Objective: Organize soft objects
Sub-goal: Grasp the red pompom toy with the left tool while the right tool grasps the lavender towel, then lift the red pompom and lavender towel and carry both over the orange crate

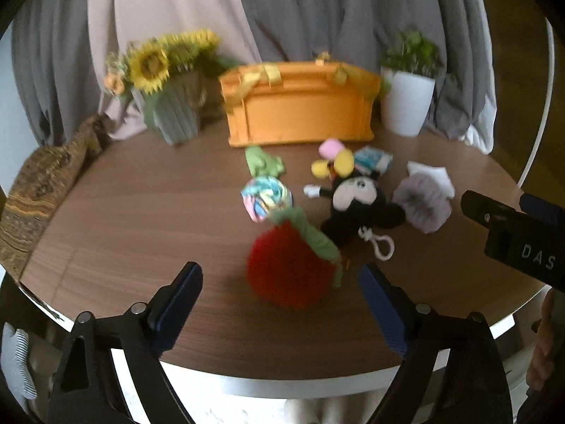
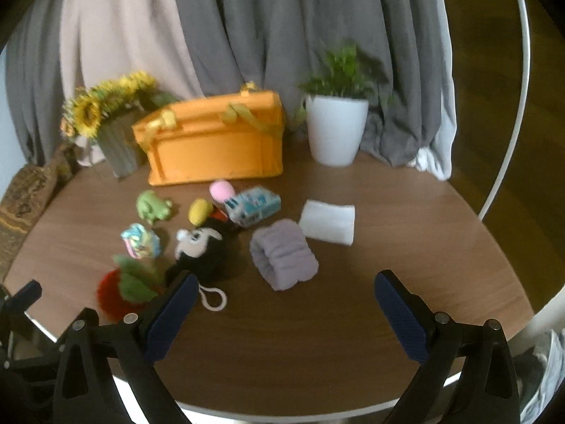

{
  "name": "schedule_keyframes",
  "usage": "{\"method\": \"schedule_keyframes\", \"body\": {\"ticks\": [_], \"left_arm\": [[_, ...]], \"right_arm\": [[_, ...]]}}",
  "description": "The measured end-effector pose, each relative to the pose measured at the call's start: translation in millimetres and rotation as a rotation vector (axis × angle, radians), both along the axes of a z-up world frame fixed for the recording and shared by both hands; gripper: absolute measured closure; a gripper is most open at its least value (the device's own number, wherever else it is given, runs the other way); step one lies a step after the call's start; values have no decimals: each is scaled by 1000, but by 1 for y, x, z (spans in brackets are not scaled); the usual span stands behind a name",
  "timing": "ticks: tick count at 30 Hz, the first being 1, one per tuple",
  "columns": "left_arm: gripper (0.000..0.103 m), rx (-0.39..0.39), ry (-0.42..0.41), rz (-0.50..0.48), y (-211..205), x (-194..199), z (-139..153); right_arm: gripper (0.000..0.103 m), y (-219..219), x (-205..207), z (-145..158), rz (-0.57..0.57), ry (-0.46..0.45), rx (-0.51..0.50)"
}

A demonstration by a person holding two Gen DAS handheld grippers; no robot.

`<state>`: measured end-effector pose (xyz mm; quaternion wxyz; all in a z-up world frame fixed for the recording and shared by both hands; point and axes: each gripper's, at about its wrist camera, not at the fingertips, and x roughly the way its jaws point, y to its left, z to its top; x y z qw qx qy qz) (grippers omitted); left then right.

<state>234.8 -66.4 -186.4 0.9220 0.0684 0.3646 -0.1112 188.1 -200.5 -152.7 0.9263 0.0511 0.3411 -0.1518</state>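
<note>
Both grippers open: left gripper w/ red plush just ahead betw. fingers; right gripper behind grey cuff, on tabletop.

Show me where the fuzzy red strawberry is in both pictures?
Left wrist: strawberry sits low at centre, just ahead of the open left gripper.
Right wrist: strawberry at lower left, partly behind a finger of the open right gripper.
Shared landmark: orange bag at the back.
</note>
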Motion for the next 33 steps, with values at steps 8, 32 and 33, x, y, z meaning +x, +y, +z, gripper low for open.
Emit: {"method": "schedule_keyframes", "body": {"ticks": [8,32,33], "left_arm": [[17,6,68,23,-18,37,-29],[63,-10,114,209,-49,58,-47],[63,-9,107,207,-49,56,-44]], "right_arm": [[8,-20,40,-33,-22,90,-13],[68,-56,106,-70,237,199,88],[69,-56,106,-68,244,197,89]]}}
